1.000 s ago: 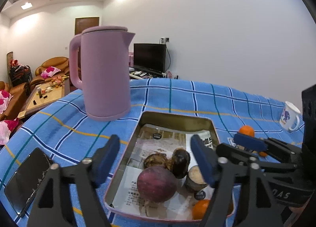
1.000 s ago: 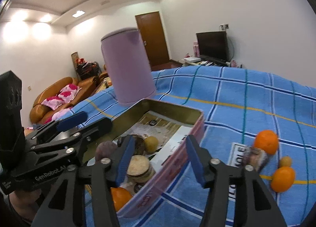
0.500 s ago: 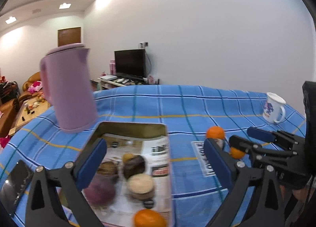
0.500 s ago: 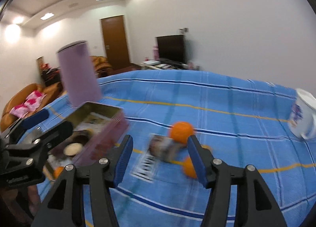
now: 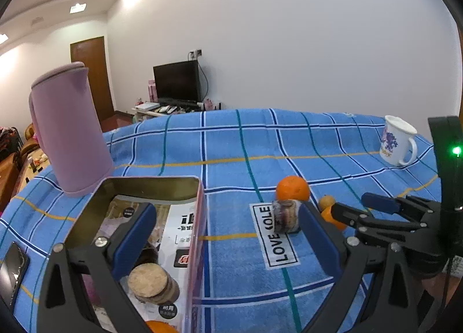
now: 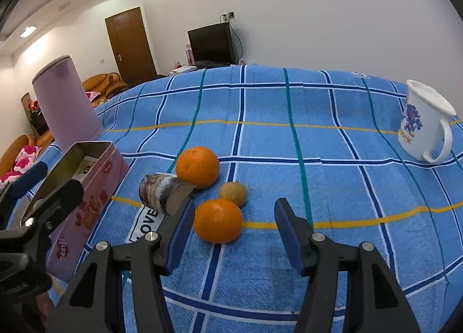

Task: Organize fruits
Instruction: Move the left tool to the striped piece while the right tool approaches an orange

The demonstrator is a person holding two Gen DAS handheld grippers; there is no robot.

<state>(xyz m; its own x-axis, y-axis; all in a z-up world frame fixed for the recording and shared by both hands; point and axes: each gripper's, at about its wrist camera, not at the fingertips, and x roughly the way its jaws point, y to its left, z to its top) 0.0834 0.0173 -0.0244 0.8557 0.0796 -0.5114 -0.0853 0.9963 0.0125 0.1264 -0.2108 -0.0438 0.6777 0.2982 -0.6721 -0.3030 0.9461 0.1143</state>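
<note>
Blue-padded right gripper (image 6: 231, 231) is hovering with jaws apart and empty, near orange (image 6: 217, 220) just ahead. Left gripper (image 5: 225, 241) is gaping wide, holding nothing. Behind are a small brown fruit (image 6: 233, 194), a far orange (image 6: 197, 167) and a pink tin (image 6: 86, 188). Risk: closing pads nudging the round orange into its neighbours and rolling it away.

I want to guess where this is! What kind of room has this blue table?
Most likely a home living room. A television stands by the far wall, a brown sofa with pink cushions sits behind, and the checked tablecloth holds a mug and oranges.
</note>
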